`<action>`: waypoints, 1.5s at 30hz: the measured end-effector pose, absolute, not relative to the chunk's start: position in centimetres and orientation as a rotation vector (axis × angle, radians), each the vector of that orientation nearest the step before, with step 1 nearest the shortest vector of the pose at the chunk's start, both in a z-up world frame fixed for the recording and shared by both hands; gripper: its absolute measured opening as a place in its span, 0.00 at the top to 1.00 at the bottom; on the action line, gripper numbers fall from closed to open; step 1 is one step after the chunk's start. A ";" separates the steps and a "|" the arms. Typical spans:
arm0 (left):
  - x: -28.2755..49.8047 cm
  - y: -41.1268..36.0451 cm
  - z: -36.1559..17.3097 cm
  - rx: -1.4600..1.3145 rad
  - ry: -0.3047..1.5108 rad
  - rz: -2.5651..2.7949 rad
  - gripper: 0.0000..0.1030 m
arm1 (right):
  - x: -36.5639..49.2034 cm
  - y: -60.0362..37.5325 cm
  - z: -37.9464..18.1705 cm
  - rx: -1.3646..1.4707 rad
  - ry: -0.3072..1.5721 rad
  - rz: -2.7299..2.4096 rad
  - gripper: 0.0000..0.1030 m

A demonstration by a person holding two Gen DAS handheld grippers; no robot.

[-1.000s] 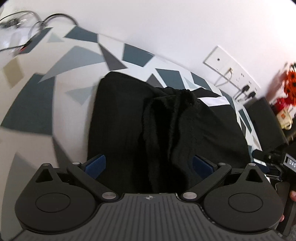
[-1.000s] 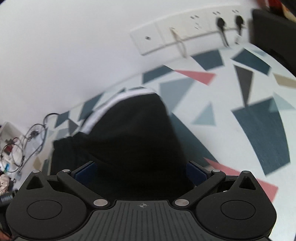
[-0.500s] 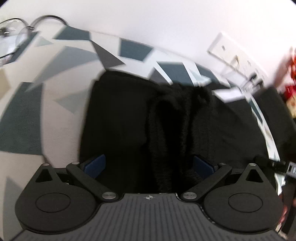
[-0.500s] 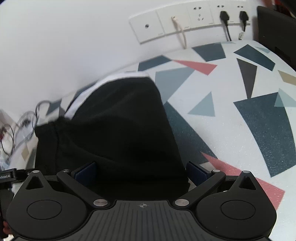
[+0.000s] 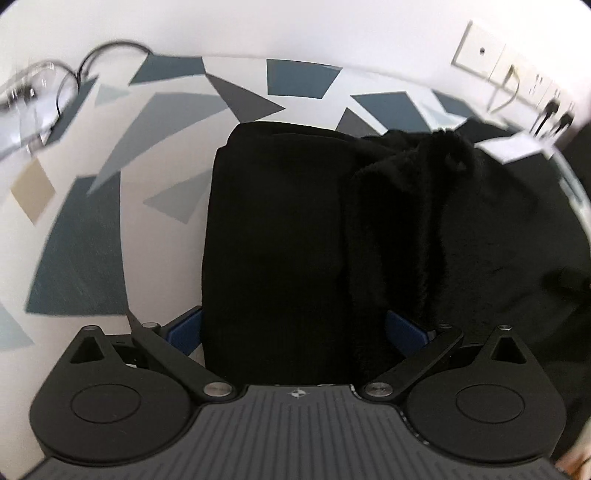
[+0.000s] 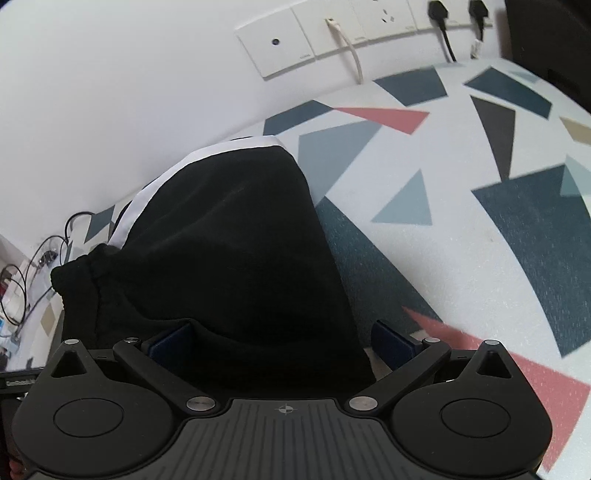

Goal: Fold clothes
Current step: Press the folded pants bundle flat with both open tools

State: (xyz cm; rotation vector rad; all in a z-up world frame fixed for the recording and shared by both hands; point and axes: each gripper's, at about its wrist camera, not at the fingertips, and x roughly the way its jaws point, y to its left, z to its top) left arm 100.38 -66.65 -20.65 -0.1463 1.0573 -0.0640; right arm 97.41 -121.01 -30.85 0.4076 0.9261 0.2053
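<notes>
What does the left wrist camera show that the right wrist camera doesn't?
Only the left wrist view shows the garment's flat folded panel and the fuzzy bunched fold beside it. Only the right wrist view shows the white stripe along the garment's edge and red triangles in the table pattern. Both show the black garment, the patterned table, wall sockets, and an open gripper: left, right.

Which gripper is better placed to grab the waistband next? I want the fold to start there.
Left. The gathered waistband lies just ahead of the open left gripper; for the right gripper, also open, it sits far to the side.
</notes>
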 end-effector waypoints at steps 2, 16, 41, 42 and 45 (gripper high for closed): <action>100.5 -67.3 -20.7 -0.107 1.059 -0.041 0.00 | 97.5 -120.7 -30.9 0.380 0.929 0.209 0.01; 100.6 -67.4 -20.6 -0.114 1.070 -0.055 0.04 | 97.6 -121.2 -31.1 0.363 0.914 0.282 0.01; 101.9 -67.6 -20.8 -0.057 1.150 -0.126 0.00 | 101.5 -121.1 -30.4 0.318 1.039 0.414 0.01; 102.0 -67.6 -20.8 -0.053 1.144 -0.128 0.00 | 101.5 -121.0 -30.5 0.316 1.038 0.416 0.01; 101.8 -67.7 -20.9 -0.037 1.122 -0.127 0.00 | 101.8 -120.6 -30.6 0.307 1.024 0.419 0.01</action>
